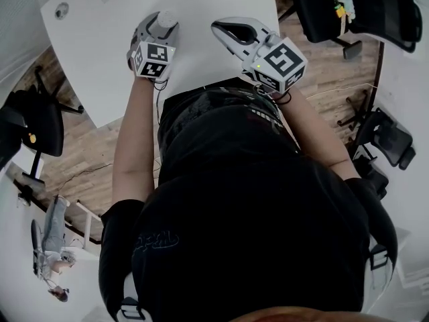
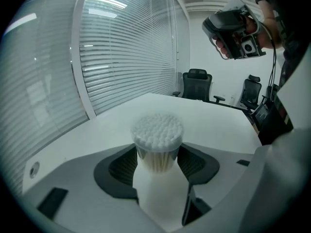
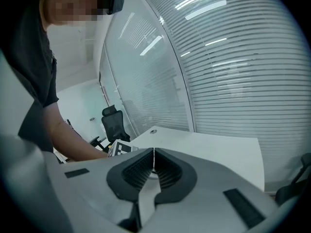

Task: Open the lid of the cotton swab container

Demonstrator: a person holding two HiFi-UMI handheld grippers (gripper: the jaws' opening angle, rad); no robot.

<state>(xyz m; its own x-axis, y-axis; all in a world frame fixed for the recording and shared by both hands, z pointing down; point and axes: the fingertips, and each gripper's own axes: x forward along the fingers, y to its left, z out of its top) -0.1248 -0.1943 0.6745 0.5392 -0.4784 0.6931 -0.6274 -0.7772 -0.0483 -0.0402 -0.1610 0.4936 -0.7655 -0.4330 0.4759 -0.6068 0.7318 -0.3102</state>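
Observation:
The cotton swab container (image 2: 158,142) is a clear round tub packed with white swab tips, standing upright between the jaws of my left gripper (image 2: 158,155). The ribbed pads (image 2: 124,165) press on its two sides. In the head view the container (image 1: 166,20) shows as a pale round top at the tip of the left gripper (image 1: 159,25), over the white table. My right gripper (image 3: 154,155) is shut with nothing between its jaws. It is held above the table to the right of the container (image 1: 228,31), apart from it. It also appears high up in the left gripper view (image 2: 234,27).
The white table (image 1: 100,66) has a round cable grommet (image 1: 62,10) near its far left corner. Black office chairs stand around it (image 1: 362,9), (image 1: 33,123), (image 2: 197,84). Window blinds (image 2: 126,47) run along one side of the room.

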